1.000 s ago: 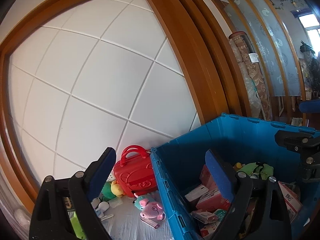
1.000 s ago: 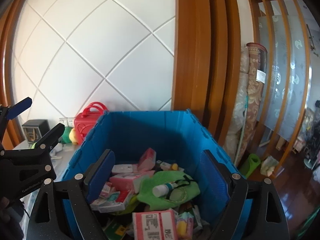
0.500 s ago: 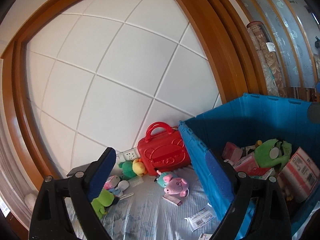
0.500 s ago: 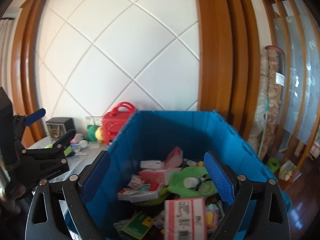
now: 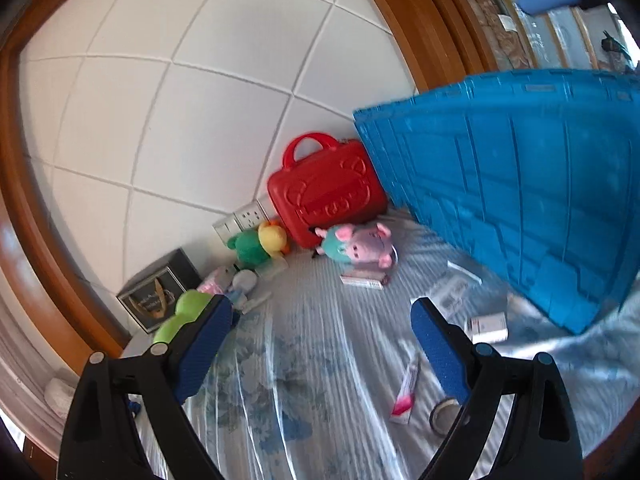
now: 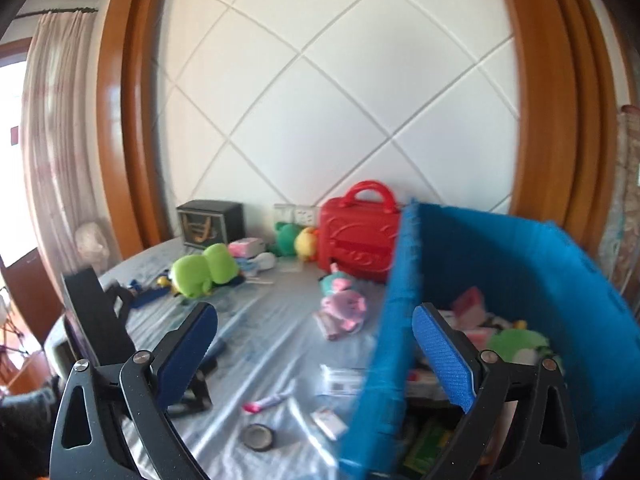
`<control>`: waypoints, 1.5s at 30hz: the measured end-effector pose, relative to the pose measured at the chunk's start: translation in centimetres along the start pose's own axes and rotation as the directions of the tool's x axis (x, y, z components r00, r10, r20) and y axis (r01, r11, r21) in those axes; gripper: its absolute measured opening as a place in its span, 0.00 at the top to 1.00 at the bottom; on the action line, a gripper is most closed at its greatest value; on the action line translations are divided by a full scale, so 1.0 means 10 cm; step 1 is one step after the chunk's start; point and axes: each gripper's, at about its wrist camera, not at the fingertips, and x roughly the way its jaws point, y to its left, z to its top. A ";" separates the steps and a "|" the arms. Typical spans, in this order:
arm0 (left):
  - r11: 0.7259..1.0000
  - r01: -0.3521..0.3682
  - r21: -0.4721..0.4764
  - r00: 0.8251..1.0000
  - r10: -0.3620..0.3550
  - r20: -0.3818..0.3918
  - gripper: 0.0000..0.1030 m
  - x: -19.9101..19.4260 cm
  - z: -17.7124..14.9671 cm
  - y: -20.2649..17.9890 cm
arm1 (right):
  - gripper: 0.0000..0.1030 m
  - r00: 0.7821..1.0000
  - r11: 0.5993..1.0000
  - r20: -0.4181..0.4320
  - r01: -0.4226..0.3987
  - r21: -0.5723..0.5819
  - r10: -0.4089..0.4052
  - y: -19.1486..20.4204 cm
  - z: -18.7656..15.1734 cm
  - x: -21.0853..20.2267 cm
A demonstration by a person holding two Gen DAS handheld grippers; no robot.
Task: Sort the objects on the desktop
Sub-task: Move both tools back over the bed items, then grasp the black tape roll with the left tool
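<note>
A small pink-and-white tube (image 5: 406,390) lies flat at lower right of the left wrist view, its long axis running steeply up-right, pink end lowest. Beside it sits a round tape roll (image 5: 444,416) on the striped cloth desk (image 5: 304,360). Above, the ribbed blue plastic crate (image 5: 520,200) stands. Left tool (image 5: 320,344) and right tool (image 6: 316,350) both gape, nothing between; the right has just been widening.

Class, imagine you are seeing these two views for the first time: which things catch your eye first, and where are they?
The big blue crate fills the right side, with boxes and a green plush inside. A bright red toy case stands against the white wall beside it. In front lies a pink pig plush on the pale cloth.
</note>
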 end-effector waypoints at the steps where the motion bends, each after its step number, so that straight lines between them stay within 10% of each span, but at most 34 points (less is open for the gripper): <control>1: 0.999 0.049 0.014 0.998 -0.049 -0.030 0.11 0.06 -0.13 -0.01 | 0.03 1.000 1.000 -0.012 0.005 -0.001 -0.005 0.09 -0.02 0.10; 11: 0.895 0.446 0.004 0.887 -0.441 -0.137 0.11 0.61 -0.99 -0.51 | 0.03 0.962 0.995 -0.271 -0.002 0.101 0.030 0.47 -0.63 1.45; 18: 0.851 0.518 -0.088 0.821 -0.523 -0.228 0.19 0.97 -1.16 -0.76 | 0.03 0.927 0.993 -0.374 0.013 0.118 0.032 0.33 -0.96 1.99; 31: 0.806 0.571 -0.154 0.755 -0.590 -0.286 0.46 1.30 -1.18 -0.87 | 0.03 0.910 0.989 -0.406 -0.035 0.140 0.089 0.12 -1.10 2.22; 45: 0.834 0.543 -0.095 0.794 -0.547 -0.267 0.46 1.01 -1.23 -0.55 | 0.11 0.839 0.982 -0.529 -0.030 0.186 0.126 0.06 -1.62 2.66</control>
